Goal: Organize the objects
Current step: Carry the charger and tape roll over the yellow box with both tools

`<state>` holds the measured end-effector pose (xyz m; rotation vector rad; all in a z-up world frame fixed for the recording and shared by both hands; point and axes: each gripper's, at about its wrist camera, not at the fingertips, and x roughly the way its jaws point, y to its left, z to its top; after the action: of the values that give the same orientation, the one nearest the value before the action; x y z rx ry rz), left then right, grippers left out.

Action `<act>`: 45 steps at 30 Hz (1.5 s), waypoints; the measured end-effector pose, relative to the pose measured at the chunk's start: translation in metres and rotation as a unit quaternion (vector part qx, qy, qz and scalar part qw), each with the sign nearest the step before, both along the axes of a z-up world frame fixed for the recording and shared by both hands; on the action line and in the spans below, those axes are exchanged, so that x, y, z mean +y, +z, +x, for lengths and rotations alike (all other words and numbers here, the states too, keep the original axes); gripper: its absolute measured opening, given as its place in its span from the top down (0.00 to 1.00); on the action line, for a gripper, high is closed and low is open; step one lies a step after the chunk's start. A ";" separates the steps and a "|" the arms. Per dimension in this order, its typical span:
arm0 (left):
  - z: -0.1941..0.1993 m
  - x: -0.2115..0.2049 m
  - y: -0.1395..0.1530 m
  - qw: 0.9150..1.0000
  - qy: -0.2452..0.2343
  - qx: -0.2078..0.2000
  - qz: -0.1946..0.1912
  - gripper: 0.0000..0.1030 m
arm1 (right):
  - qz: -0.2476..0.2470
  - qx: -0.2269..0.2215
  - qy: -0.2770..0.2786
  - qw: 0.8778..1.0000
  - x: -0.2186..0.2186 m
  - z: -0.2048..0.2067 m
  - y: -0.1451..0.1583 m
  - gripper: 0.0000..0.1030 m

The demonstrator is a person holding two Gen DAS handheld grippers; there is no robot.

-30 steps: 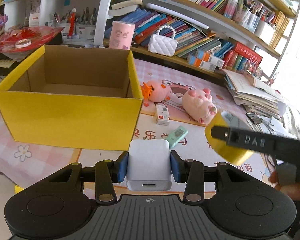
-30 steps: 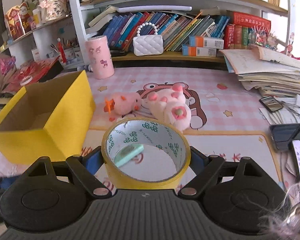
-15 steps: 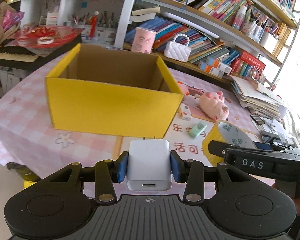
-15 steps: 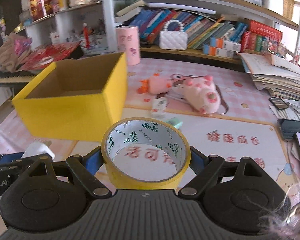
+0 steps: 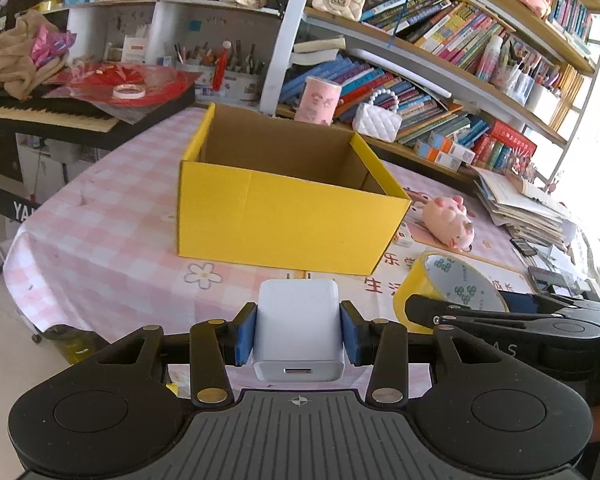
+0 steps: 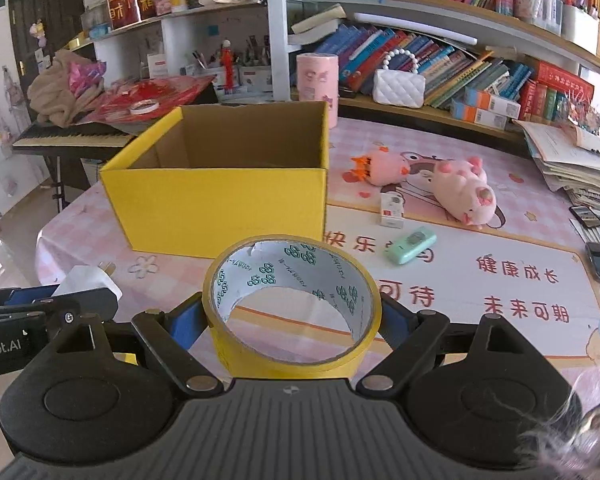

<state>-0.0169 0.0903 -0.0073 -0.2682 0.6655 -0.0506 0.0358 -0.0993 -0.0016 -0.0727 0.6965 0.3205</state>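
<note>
My left gripper is shut on a white USB charger, prongs pointing forward, held above the table's near edge. My right gripper is shut on a roll of yellow tape, lying flat between the blue pads. An open yellow cardboard box stands ahead of both, and what I see of its inside is bare. From the left wrist view the tape and the right gripper sit at the right. In the right wrist view the charger shows at the left.
On the pink checked tablecloth lie two pink plush pigs, a small white box and a mint-green device. Paper stacks and phones crowd the right. Bookshelves stand behind, a keyboard at the left.
Both grippers have pulled back from the box, still holding the charger and the tape. The box now looks smaller and farther off, and more of the tablecloth shows in front.
</note>
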 end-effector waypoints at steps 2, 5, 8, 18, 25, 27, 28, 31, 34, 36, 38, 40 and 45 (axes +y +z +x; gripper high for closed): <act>-0.003 0.004 0.001 1.000 0.002 -0.003 0.001 0.60 | 0.000 -0.002 0.000 1.000 0.005 -0.004 0.001 0.17; -0.006 0.009 0.001 1.000 0.002 -0.004 0.001 0.60 | 0.001 -0.003 0.001 1.000 0.011 -0.008 0.001 0.17; -0.009 0.013 0.001 1.000 -0.001 -0.006 0.001 0.60 | 0.001 -0.003 0.000 1.000 0.014 -0.011 0.001 0.17; -0.011 0.019 0.001 1.000 -0.010 -0.013 -0.003 0.60 | -0.003 -0.007 -0.004 1.000 0.022 -0.017 0.002 0.17; -0.012 0.027 0.008 1.000 -0.004 -0.028 -0.001 0.60 | -0.005 -0.013 -0.003 1.000 0.029 -0.016 0.008 0.17; -0.010 0.029 0.011 0.999 0.000 -0.036 0.002 0.60 | -0.005 -0.017 -0.001 1.000 0.031 -0.013 0.012 0.17; -0.009 0.030 0.013 0.999 0.002 -0.041 0.003 0.60 | -0.006 -0.019 0.000 1.000 0.033 -0.010 0.013 0.17; 0.000 0.034 0.021 0.998 0.008 -0.055 0.005 0.60 | -0.009 -0.032 0.003 0.999 0.037 -0.003 0.021 0.17; 0.013 0.038 0.031 0.997 0.014 -0.071 0.003 0.60 | 0.007 -0.055 0.009 0.998 0.038 0.008 0.033 0.17; 0.025 0.039 0.038 0.996 0.018 -0.084 0.003 0.60 | 0.027 -0.067 0.009 0.997 0.037 0.019 0.043 0.17; 0.038 0.040 0.043 0.995 0.024 -0.093 0.005 0.60 | 0.045 -0.079 0.009 0.996 0.038 0.034 0.053 0.17; 0.053 0.040 0.047 0.995 0.030 -0.099 0.010 0.60 | 0.053 -0.086 0.012 0.995 0.040 0.051 0.060 0.17; 0.093 0.035 0.047 0.994 0.035 -0.099 0.024 0.60 | 0.060 -0.090 0.018 0.994 0.048 0.105 0.070 0.17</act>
<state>0.0756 0.1256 0.0398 -0.2365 0.4594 0.0053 0.1406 -0.0515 0.0684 -0.0002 0.4971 0.3855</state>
